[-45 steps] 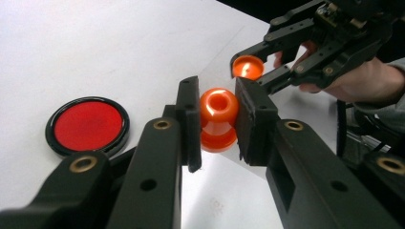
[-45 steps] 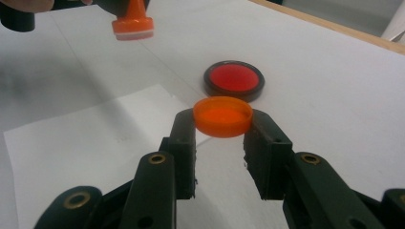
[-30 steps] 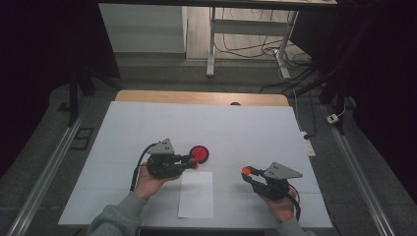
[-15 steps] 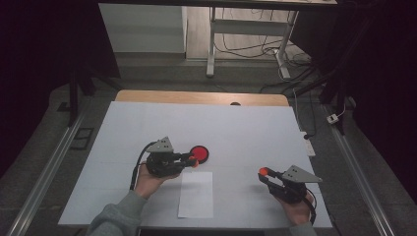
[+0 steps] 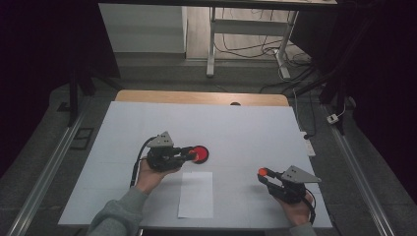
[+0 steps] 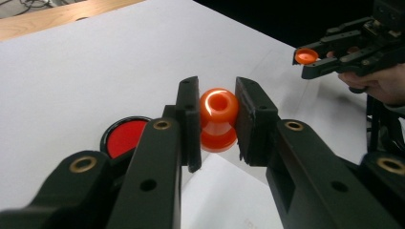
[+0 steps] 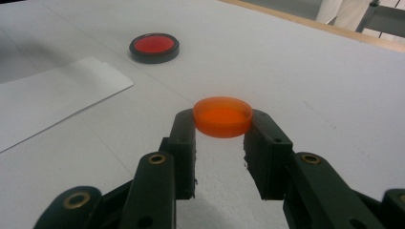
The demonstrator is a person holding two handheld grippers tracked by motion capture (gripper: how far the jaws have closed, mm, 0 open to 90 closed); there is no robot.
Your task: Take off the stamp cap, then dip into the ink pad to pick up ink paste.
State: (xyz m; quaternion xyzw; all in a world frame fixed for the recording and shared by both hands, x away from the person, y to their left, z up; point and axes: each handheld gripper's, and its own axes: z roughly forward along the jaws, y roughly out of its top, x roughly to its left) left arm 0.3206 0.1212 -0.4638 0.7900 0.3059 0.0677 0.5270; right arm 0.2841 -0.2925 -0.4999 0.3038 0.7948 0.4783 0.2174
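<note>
My left gripper (image 5: 191, 154) is shut on a small orange knob-shaped piece (image 6: 218, 117) with a hollow end and a flared base. It holds the piece just above the table, beside a red round pad in a black ring (image 5: 200, 155). In the left gripper view the pad (image 6: 124, 137) lies to the left of the jaws. My right gripper (image 5: 264, 173), at the front right, is shut on a flat round orange cap (image 7: 223, 116), held level a little above the table. The left gripper view shows that cap (image 6: 305, 56) farther off.
A white sheet of paper (image 5: 196, 194) lies at the front edge between the two hands. The white tabletop (image 5: 246, 128) stretches back to a wooden strip (image 5: 196, 97). Cables and table legs (image 5: 211, 44) are on the floor beyond.
The right gripper, with the orange cap in it, moved right, away from the paper and the left gripper, then stopped. The left gripper and the pad have stayed put.
</note>
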